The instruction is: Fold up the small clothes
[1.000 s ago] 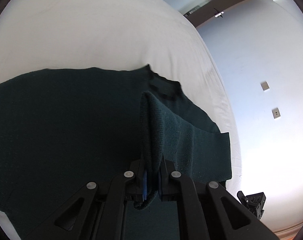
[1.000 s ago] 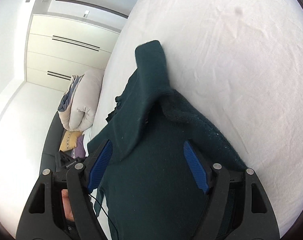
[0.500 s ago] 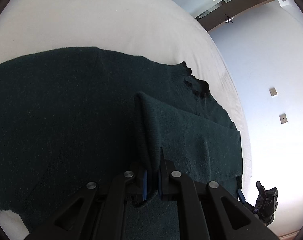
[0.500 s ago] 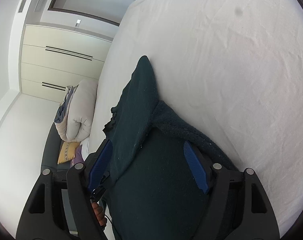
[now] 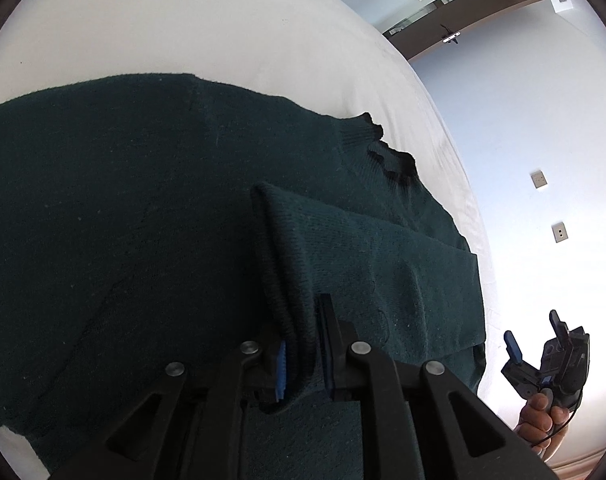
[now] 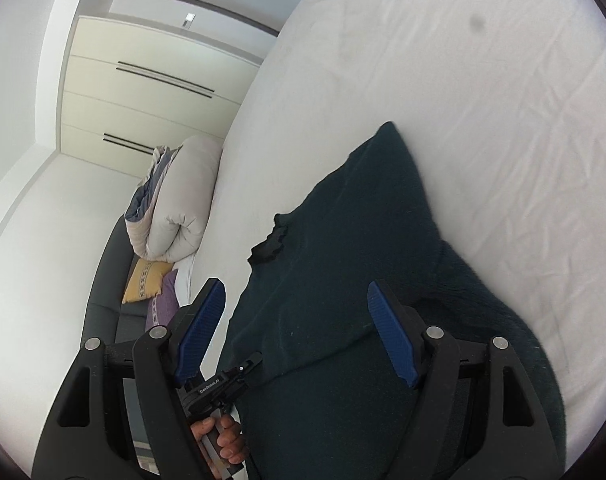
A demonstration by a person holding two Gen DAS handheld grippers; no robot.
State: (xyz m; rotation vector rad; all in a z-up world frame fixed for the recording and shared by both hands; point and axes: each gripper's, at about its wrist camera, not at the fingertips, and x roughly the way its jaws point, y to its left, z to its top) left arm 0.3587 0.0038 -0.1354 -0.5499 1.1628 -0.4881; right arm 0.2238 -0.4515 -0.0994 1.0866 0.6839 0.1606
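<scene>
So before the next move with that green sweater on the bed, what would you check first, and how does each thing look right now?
1. Sleeve folded over the sweater body: ok.
2. Left tongs letting go: they have just been opening, and the sleeve's cuff sits between them; whether the pads still press cannot tell.
3. Right tongs free: ok, open with nothing held, above the sweater.
4. Sweater flat on the bed: mostly ok; the far edge looks bunched in the right view.
5. Collar lying neat: not ok, it looks rumpled.
</scene>
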